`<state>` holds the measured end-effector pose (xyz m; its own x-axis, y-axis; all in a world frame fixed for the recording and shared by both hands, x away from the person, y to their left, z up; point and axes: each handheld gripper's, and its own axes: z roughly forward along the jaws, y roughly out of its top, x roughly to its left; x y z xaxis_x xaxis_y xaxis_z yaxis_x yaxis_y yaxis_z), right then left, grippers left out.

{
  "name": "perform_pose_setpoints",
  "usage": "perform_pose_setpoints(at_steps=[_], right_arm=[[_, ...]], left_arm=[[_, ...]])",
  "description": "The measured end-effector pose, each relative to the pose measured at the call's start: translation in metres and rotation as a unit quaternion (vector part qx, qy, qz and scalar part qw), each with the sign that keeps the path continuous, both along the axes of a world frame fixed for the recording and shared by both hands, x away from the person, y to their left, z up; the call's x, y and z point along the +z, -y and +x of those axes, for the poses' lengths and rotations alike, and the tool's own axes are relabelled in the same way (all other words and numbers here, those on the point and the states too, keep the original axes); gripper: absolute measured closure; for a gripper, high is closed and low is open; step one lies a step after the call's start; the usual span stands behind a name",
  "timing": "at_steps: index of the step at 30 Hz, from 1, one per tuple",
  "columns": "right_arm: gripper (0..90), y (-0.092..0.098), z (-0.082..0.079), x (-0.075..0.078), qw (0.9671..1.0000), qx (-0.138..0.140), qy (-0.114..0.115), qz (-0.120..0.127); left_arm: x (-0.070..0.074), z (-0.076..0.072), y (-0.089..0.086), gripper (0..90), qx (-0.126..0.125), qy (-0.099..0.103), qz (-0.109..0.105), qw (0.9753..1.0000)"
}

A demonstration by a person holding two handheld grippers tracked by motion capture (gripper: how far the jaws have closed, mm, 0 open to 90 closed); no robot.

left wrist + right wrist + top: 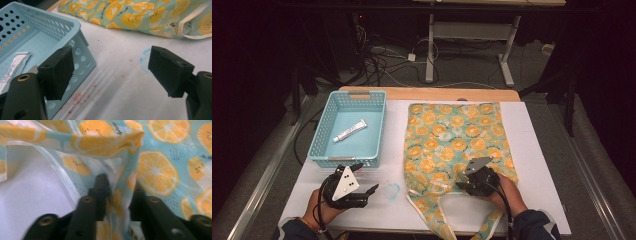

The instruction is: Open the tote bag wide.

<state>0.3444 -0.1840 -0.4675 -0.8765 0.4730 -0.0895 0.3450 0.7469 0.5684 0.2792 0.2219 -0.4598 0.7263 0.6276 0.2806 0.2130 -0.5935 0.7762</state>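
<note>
Bag (457,137) of thin fabric printed with orange slices on pale teal, lying flat on the white bench (539,150), closed end toward the far edge, mouth and handles toward the person. Right claw (460,184) at the bag's mouth near the bench's near edge, jaws pressed onto a fold of the fabric rim; in the right gripper view, cloth (117,197) pinched between the two black jaws, with a raised fold of the same print arching above. Small black lettering printed on the fabric between the slices, too blurred to read in either gripper view. Left claw (367,179) held just above the bench, near the basket's front corner and well apart from the bag, jaws spread wide with nothing between them; bare bench visible through the gap in the left gripper view (112,72). Light blue perforated basket (326,131) to the left of the bag, just beside it but not touching. White tube (350,131) lying diagonally on the basket floor; dark print on its side in the left gripper view (11,71), not legible. Faint blue ring mark (392,190) on the bench between the two claws, and scattered reddish specks (78,97) on the surface by the basket's corner.
</note>
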Motion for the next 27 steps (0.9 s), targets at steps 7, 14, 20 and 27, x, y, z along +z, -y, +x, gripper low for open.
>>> perform_pose_setpoints(at_steps=[7,14,20,27], right_arm=[[89.4,-0.021,0.010,0.000,0.9999,-0.009,-0.008,0.005],[89.7,-0.040,0.019,0.018,0.9981,-0.037,0.030,0.040],[89.7,-0.040,0.030,0.049,0.9917,-0.075,0.067,0.079],[89.7,-0.053,0.038,0.103,0.9879,-0.066,0.121,0.071]], left_arm=[[0.000,0.001,0.000,20.3,0.001,0.000,0.001,1.0000],[0.002,0.002,-0.003,20.4,0.005,0.002,-0.003,1.0000],[0.004,0.004,-0.006,20.3,0.010,0.005,-0.009,0.9999],[0.010,0.006,-0.011,20.3,0.020,0.015,-0.016,0.9996]])
